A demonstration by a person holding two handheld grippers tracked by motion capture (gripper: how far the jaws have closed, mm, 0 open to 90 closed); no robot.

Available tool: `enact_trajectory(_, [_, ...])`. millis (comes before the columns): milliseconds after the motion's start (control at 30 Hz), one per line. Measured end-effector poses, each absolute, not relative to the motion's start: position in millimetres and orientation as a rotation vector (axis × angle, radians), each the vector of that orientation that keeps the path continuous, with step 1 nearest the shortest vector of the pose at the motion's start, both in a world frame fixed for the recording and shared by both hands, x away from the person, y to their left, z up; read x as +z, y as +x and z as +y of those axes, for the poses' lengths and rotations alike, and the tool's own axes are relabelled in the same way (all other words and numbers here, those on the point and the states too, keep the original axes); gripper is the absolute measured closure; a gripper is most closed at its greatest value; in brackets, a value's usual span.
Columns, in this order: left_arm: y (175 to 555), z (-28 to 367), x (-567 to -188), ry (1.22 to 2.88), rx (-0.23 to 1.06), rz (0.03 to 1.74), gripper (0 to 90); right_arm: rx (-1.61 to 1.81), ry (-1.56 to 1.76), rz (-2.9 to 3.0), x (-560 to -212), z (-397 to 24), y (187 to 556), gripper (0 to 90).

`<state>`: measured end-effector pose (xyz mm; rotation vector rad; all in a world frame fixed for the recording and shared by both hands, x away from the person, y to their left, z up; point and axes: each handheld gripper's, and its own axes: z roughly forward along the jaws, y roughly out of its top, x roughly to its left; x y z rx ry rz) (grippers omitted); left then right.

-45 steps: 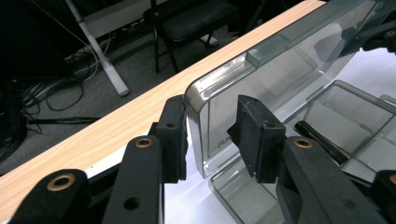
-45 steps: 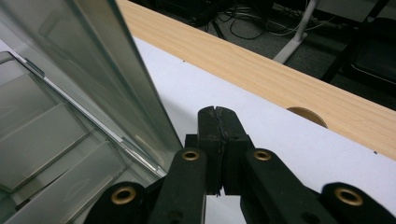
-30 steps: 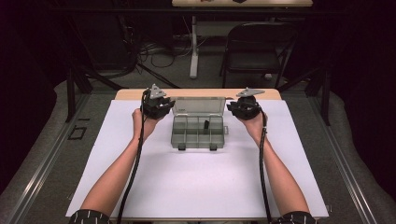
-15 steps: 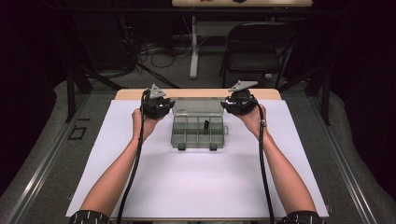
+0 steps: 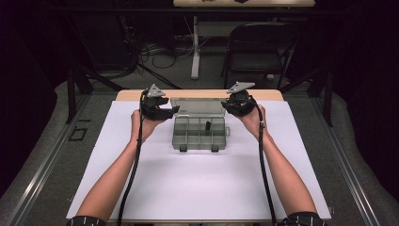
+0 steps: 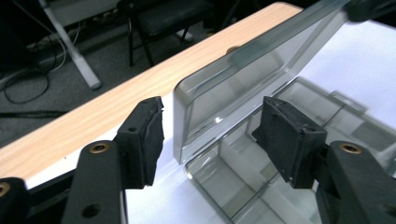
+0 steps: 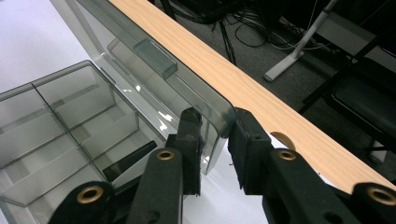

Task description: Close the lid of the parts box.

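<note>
While a white sheet (image 5: 197, 183) covers the wooden table (image 5: 202, 94) in a dark room, the left gripper (image 6: 212, 133) has just spread apart, releasing the organizer lid (image 7: 154, 79); the right gripper (image 7: 217, 135) still pinches the lid's 3 o'clock corner.

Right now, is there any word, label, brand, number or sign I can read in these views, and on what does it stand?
None: no readable text in any view.
The clear compartment box, its raised lid and the white sheet are unmarked.
Both grippers, left and right, bear no print that can be made out.
</note>
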<state>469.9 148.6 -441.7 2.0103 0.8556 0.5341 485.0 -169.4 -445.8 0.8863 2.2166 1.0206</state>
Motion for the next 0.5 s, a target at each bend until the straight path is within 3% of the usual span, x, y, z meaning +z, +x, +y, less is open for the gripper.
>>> enact_trajectory(100, [466.5, 147.0, -431.4, 2.003, 0.574, 0.847, 41.7, 1.024, 0.88, 2.217, -446.5, -170.3, 484.1, 74.4])
enact_trajectory(333, [475.2, 144.9, -418.0, 1.963, 0.634, 0.88, 67.2, 1.029, 0.866, 2.212, -445.2, -171.3, 481.9, 73.5])
enact_trajectory(500, [483.6, 144.3, -419.2, 1.962, 0.631, 0.899, 76.5, 1.033, 0.859, 2.214, -444.0, -170.7, 480.7, 72.9])
